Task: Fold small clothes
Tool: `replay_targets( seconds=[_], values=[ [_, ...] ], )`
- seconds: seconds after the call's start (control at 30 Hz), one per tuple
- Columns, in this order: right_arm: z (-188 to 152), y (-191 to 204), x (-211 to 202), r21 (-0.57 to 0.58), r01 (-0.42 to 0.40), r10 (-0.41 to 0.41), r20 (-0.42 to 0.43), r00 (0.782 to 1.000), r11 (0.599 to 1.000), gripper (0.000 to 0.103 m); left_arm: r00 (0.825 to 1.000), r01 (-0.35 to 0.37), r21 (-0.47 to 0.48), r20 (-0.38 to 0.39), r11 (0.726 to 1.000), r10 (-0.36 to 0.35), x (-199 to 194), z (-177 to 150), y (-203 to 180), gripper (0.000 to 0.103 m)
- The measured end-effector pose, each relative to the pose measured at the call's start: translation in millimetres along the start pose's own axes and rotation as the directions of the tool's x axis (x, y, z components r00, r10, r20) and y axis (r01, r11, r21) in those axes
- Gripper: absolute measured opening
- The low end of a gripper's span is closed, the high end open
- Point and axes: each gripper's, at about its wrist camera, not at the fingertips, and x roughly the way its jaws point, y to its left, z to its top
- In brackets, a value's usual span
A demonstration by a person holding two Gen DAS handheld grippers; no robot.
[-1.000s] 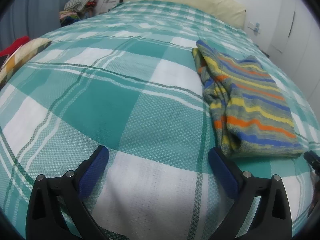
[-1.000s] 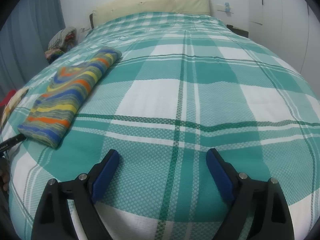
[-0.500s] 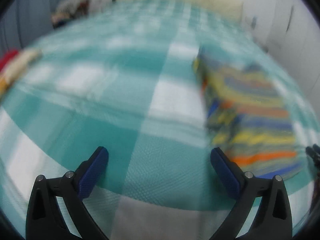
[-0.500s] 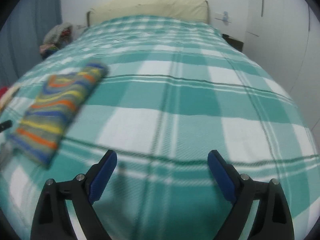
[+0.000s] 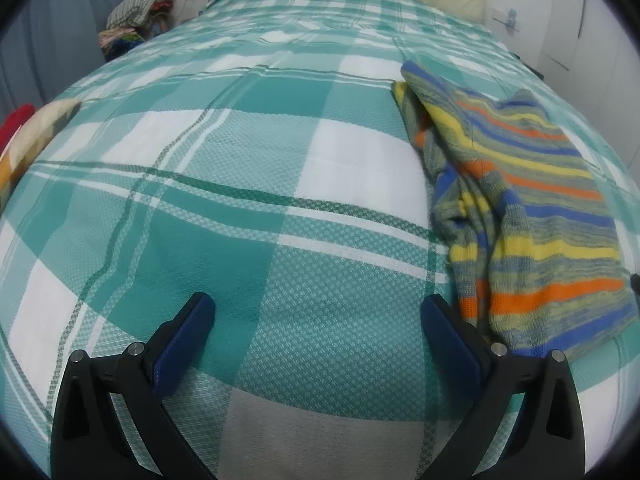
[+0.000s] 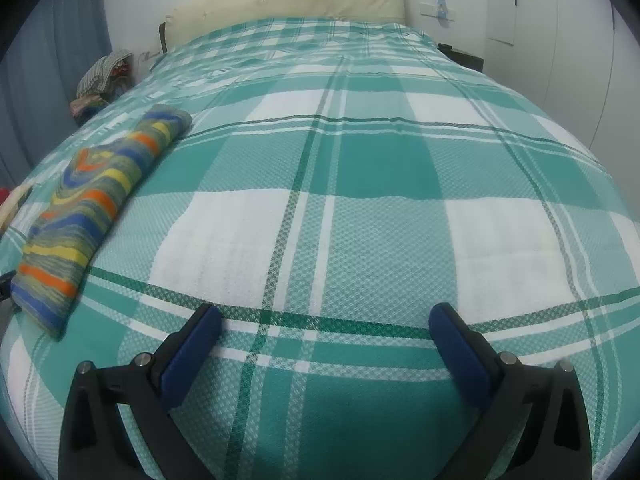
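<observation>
A folded striped knit garment (image 5: 532, 216), in blue, yellow, orange and grey, lies on the green-and-white checked bedspread (image 5: 248, 184). In the left wrist view it lies at the right, just beyond the right finger. My left gripper (image 5: 318, 312) is open over bare bedspread, with nothing between its blue pads. In the right wrist view the same garment (image 6: 96, 208) lies far to the left. My right gripper (image 6: 326, 322) hangs over the bedspread (image 6: 380, 184) with its jaws opening and nothing between them.
A cream headboard (image 6: 288, 8) ends the bed at the far side. A pile of clothes (image 5: 136, 12) sits beside the bed at the far left. A patterned cloth (image 5: 28, 144) and something red (image 5: 14, 120) lie at the left edge. White cupboards (image 6: 568, 40) stand on the right.
Both grippers have shifted a little sideways over the bed. In the left view the garment sits nearer the right finger. The right gripper's jaws stand slightly wider.
</observation>
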Motion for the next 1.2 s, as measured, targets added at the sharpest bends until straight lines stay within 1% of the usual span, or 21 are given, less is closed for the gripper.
replay_targets(
  seconds=[1.2],
  values=[
    [1.0,-1.8,-0.3,-0.002,0.002,-0.002,0.007,1.000,1.000,0.103,1.000,-0.001,0.001,0.001,1.000,0.001,0.2,0.4,-0.2,0.103]
  ],
)
